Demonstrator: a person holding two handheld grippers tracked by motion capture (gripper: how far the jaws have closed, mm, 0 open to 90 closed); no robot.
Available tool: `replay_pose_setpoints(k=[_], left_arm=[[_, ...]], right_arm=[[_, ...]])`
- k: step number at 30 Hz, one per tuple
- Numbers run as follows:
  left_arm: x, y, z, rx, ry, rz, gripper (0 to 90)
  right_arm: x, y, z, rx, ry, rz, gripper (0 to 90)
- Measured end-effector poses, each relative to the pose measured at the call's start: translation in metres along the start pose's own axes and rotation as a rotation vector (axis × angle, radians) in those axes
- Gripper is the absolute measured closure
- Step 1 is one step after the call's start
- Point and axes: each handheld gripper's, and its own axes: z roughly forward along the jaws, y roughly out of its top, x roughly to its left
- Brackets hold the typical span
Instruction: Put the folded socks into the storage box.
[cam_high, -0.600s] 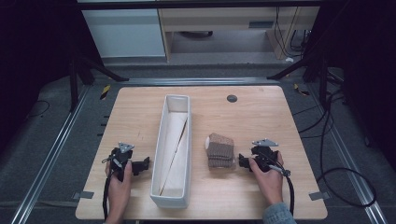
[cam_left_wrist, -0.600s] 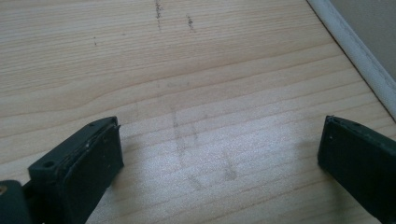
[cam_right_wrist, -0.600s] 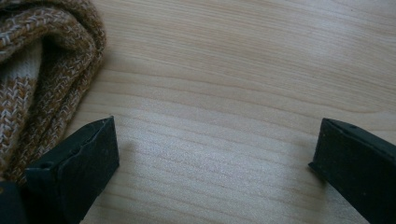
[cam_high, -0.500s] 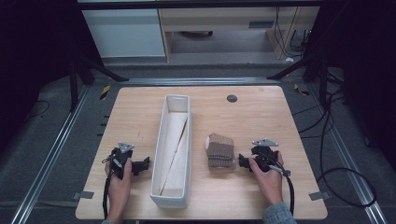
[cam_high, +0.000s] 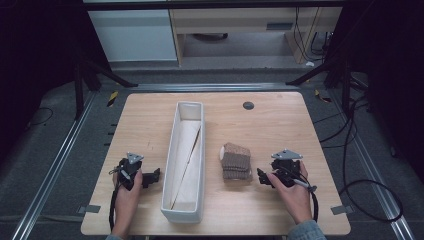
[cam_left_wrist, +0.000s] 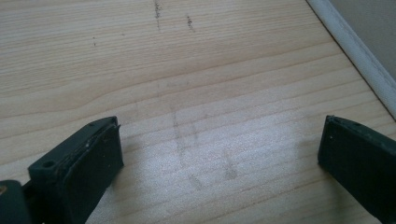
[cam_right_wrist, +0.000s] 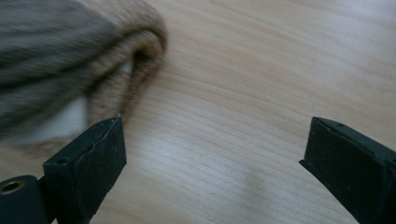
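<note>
A folded brown striped knit cloth (cam_high: 235, 161) lies on the wooden table (cam_high: 280, 125), just right of a long white bin (cam_high: 187, 159). My right gripper (cam_high: 260, 177) rests on the table at the cloth's near right corner, open, with bare wood between its jaws. The right gripper view puts the cloth's rolled edge (cam_right_wrist: 140, 60) just past the left jaw, apart from it. My left gripper (cam_high: 155, 176) sits on the table left of the bin, open and holding nothing. The bin's white rim (cam_left_wrist: 355, 51) crosses the top right of the left gripper view.
Inside the bin a pale sheet (cam_high: 187, 150) lies folded along its length. A small dark round disc (cam_high: 248, 105) sits near the table's far edge. Cables (cam_high: 370, 200) trail over the floor at the right, and black stand legs (cam_high: 95, 70) rise behind the table.
</note>
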Motion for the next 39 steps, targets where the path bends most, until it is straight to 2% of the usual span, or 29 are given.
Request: replay_pose_setpoints(k=[9, 13, 18, 28, 35, 39], left_arm=[[0.000, 0.000, 0.000, -0.001, 0.000, 0.000, 0.0], [0.000, 0.000, 0.000, -0.002, -0.001, 0.000, 0.0], [0.001, 0.000, 0.001, -0.002, -0.004, 0.003, 0.0], [0.001, 0.000, 0.001, -0.003, -0.004, 0.003, 0.0], [0.001, 0.000, 0.001, -0.003, -0.005, 0.004, 0.0], [0.001, 0.000, 0.001, -0.003, -0.005, 0.004, 0.0]], right_arm=[[0.015, 0.039, -0.043, -0.001, 0.066, -0.147, 7.1], [0.015, 0.055, -0.054, 0.019, 0.106, -0.188, 7.4], [0.017, 0.075, -0.064, 0.027, 0.123, -0.230, 7.7], [0.026, 0.105, -0.069, 0.063, 0.182, -0.360, 9.5], [0.035, 0.117, -0.064, 0.062, 0.219, -0.412, 10.9], [0.038, 0.121, -0.059, 0.070, 0.239, -0.423, 12.8]])
